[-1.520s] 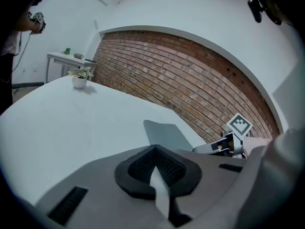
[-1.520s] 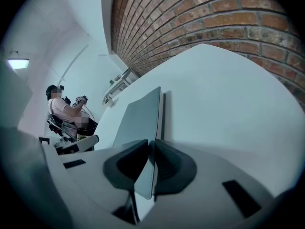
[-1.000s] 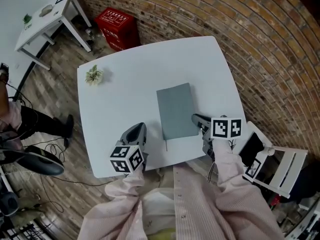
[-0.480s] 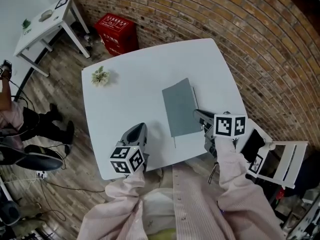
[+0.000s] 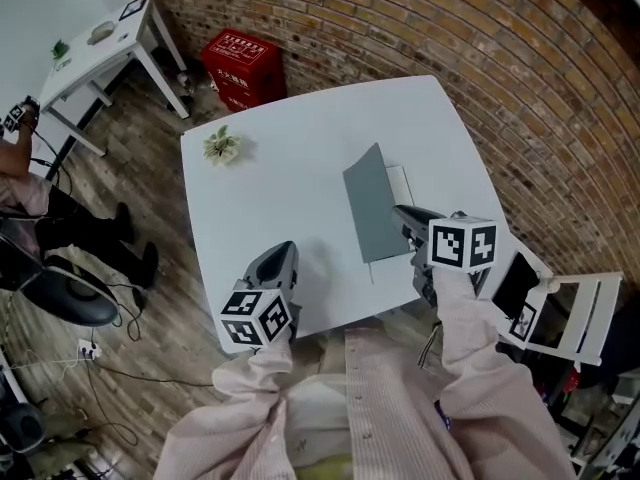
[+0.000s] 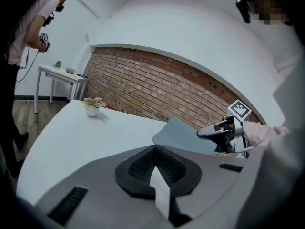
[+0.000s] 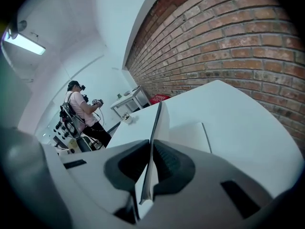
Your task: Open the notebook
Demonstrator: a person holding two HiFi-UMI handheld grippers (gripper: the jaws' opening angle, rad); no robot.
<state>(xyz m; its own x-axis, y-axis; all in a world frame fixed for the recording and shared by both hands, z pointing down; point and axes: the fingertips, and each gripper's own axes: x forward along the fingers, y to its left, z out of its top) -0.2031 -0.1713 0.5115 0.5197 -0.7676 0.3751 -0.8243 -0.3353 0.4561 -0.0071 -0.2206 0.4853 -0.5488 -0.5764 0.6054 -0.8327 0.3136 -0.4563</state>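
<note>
The grey notebook (image 5: 372, 213) lies near the right of the white table (image 5: 290, 178). Its cover stands lifted steeply from its right edge, and a white page (image 5: 401, 184) shows beneath it. My right gripper (image 5: 402, 212) is shut on the cover's free edge; in the right gripper view the thin cover (image 7: 156, 123) runs up between the jaws, with the page (image 7: 189, 136) to its right. The left gripper view shows the raised cover (image 6: 177, 133) and the right gripper (image 6: 206, 132) at it. My left gripper (image 5: 279, 258) hovers over the table's front left, shut and holding nothing.
A small potted plant (image 5: 222, 145) stands at the table's far left. A red crate (image 5: 243, 65) sits by the brick wall, with a small white side table (image 5: 95, 46) further left. A white chair (image 5: 565, 313) is to the right of the table. A person (image 7: 83, 112) stands beyond.
The cover has swung up from lying flat to a steep tilt, exposing a white page. My right gripper has risen with it. My left gripper has barely shifted.
</note>
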